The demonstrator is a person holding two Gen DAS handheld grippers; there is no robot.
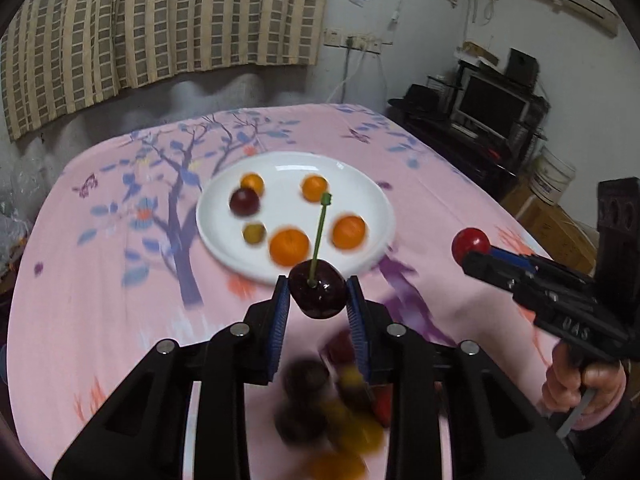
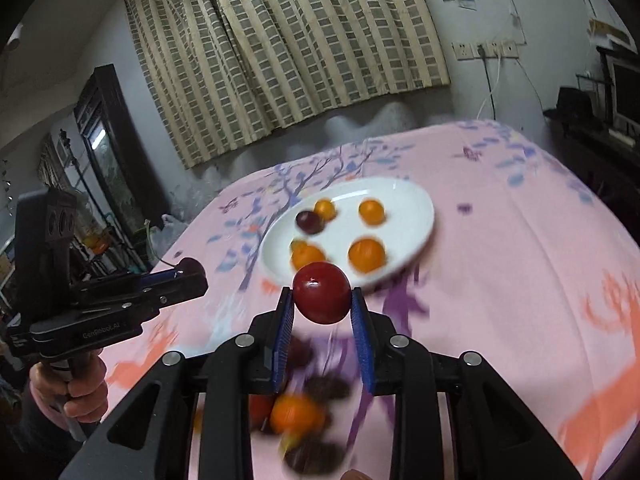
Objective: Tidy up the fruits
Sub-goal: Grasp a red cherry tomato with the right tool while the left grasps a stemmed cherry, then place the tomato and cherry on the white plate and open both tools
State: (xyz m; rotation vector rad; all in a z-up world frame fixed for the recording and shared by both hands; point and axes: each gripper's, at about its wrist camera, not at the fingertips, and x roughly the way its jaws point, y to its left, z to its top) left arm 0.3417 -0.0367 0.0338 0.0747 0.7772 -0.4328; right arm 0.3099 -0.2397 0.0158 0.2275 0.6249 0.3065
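- Between the blue pads of the left gripper [image 1: 318, 294]: a dark cherry [image 1: 318, 295], clamped, stem up.
- Right gripper [image 2: 322, 300]: closed on a red fruit [image 2: 322, 293].
- Beyond both: white plate [image 1: 360, 184] of orange and dark fruits on the pink counter [image 1: 100, 280].

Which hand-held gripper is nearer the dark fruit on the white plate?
Left. The left hand-held gripper, holding a cherry, is closer to the dark fruit; the right hand-held gripper is farther right.

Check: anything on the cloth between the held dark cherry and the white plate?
Nothing: left wrist view shows only bare pink tablecloth between the dark cherry in the left claw and the white plate.
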